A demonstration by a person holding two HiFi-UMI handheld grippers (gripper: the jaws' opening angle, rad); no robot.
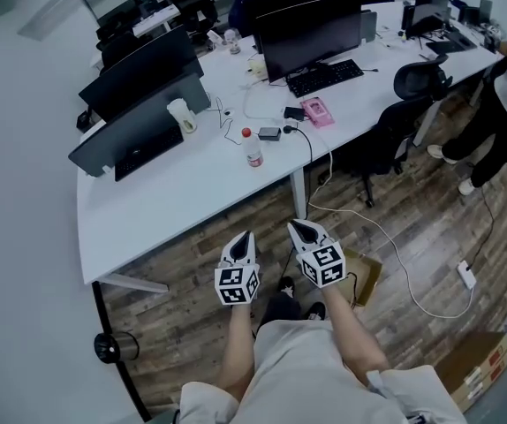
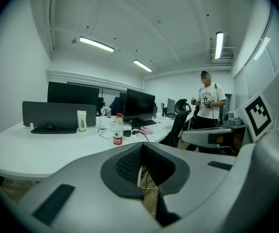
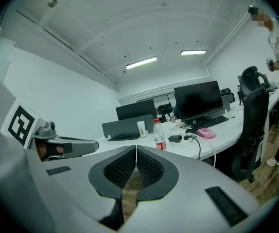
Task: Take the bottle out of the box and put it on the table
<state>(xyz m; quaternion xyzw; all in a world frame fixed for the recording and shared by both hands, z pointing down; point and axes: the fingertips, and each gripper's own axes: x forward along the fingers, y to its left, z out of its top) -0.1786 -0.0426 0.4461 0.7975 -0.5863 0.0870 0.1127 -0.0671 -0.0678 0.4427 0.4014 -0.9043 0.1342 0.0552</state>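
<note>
A clear bottle (image 1: 252, 148) with a red cap and red label stands upright on the white table (image 1: 161, 197), among cables. It also shows in the left gripper view, bottle (image 2: 118, 130), and in the right gripper view, bottle (image 3: 159, 135), well beyond the jaws. My left gripper (image 1: 243, 237) and right gripper (image 1: 302, 226) hang side by side over the wooden floor, short of the table's front edge. Both are shut with nothing between the pads, as the left gripper (image 2: 141, 147) and right gripper (image 3: 136, 149) show close up. An open cardboard box (image 1: 366, 276) lies on the floor just right of my right gripper.
Monitors (image 1: 306, 26), a keyboard (image 1: 324, 76), a pink device (image 1: 317, 110) and a paper cup (image 1: 181, 116) crowd the table. A black office chair (image 1: 395, 122) and a white cable (image 1: 386, 246) sit to the right. A person (image 2: 208, 103) stands beyond. Another cardboard box (image 1: 474, 367) lies bottom right.
</note>
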